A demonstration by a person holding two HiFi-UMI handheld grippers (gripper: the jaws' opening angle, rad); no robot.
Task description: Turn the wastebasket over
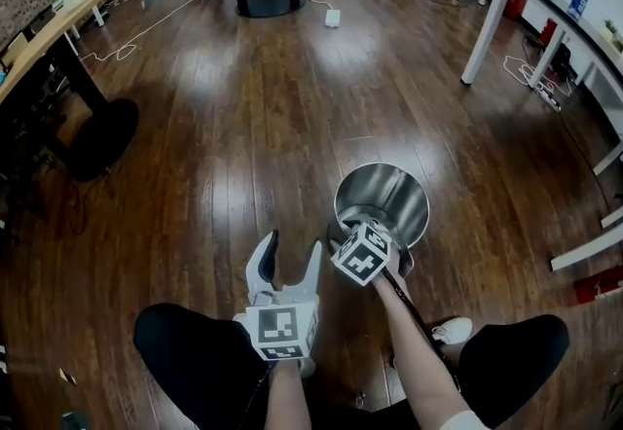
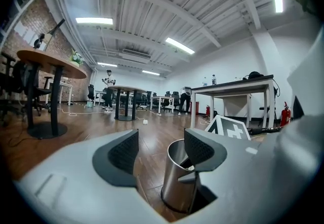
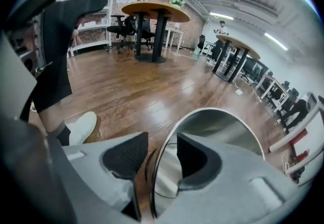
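Wastebasket [image 1: 387, 197] rim stands between parted fingers [image 3: 125, 155] of right gripper [image 3: 161, 143].

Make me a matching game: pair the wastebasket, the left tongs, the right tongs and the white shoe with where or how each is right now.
1 wastebasket
2 left tongs
3 right tongs
4 white shoe

a open over bare floor, nothing between them
b on the person's foot
c upright on the floor, mouth up
d astride the wastebasket's rim, one side inside, one outside

Pairs: 1-c, 2-a, 3-d, 4-b
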